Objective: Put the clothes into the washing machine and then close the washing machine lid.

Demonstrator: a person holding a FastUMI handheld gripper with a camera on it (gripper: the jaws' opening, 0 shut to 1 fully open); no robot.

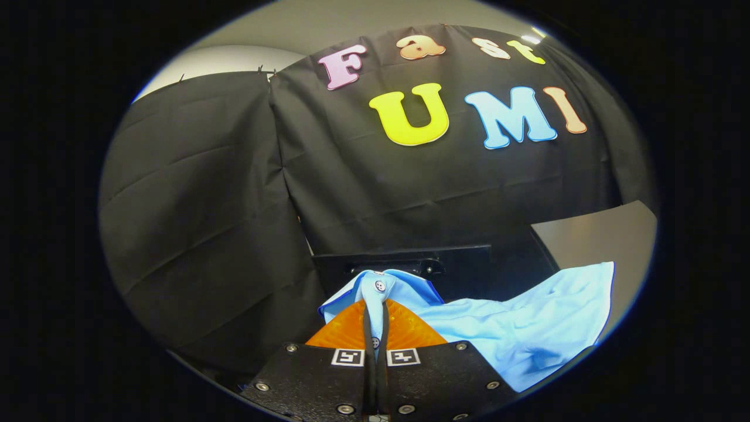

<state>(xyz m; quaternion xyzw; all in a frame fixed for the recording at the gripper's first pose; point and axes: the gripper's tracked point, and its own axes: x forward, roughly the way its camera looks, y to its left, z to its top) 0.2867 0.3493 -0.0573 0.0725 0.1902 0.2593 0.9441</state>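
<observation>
The gripper (375, 319) has its two fingers pinched tight on a light blue shirt (527, 328), clamping the buttoned placket near the collar right between them, so the garment is held up off whatever lies below. Most of the cloth trails off to the right of the jaws and a little ahead, draped loosely. Just beyond the fingertips sits a dark flat-topped piece (404, 264); whether that belongs to the washing machine, I cannot tell. This looks like the carrying step, with the shirt lifted but not yet in. Next it needs bringing over the opening and letting go cleanly.
</observation>
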